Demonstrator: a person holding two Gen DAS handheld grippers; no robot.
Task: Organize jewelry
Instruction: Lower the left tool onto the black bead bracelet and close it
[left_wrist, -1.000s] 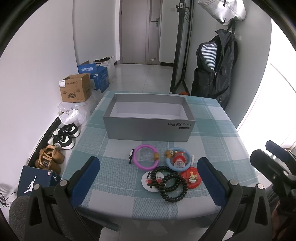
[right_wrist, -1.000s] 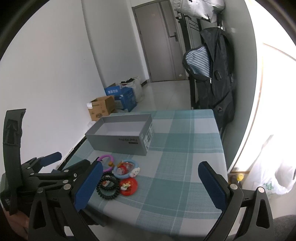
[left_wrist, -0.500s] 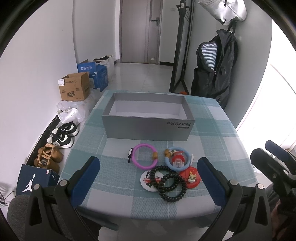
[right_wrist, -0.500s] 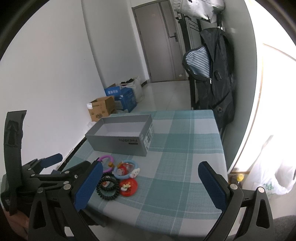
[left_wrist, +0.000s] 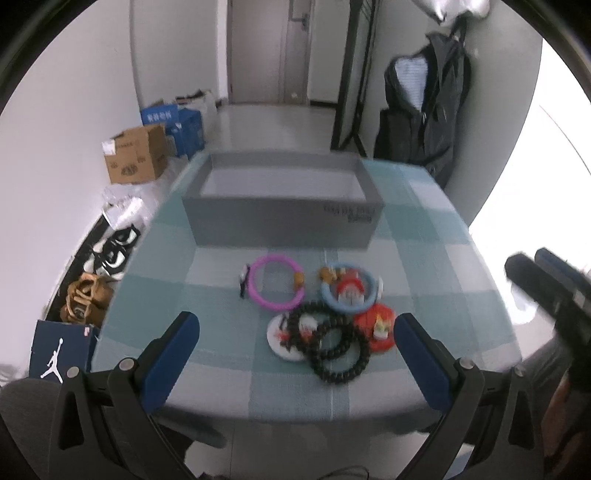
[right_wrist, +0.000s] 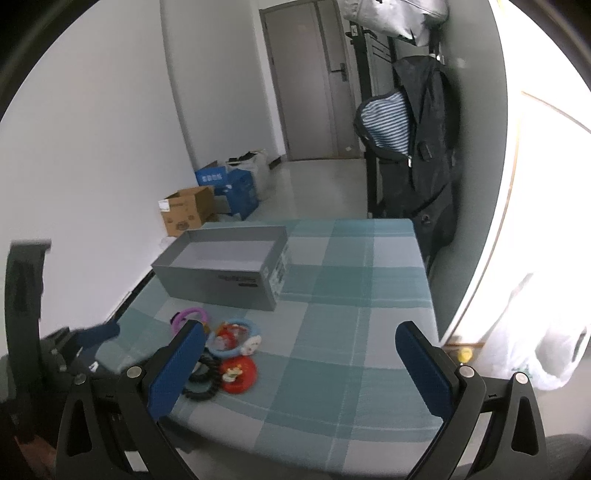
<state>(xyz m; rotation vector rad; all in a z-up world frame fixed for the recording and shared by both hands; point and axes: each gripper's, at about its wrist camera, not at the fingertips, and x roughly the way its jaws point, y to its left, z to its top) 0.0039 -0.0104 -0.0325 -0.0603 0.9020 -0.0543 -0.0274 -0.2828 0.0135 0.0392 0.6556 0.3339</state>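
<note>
The left gripper hangs over the near edge of the table, with its two blue pads wide apart and nothing between them. The right gripper is also wide, and it holds nothing; it is above the near right part of the table.

The jewelry lies in one small group on the checked cloth, near the front edge and in front of the grey box. The box stands open, and only its pale floor is visible inside. A pink ring lies at the left of the group, close to the box but apart from it. Just beside it on the right is a blue ring with a red and white charm inside. In front of these two lies a black bead bracelet, coiled in two loops; it rests partly over a white disc. A red disc with a small figure on it touches the bracelet on the right side. The left view is a little blurred, so I cannot tell the small details of the charms.

In the right view the left pad of the right gripper covers part of the bracelet, and the left gripper appears at the far left.

On the floor at the left are a cardboard box and some shoes. A dark jacket hangs on the wall behind the table.
</note>
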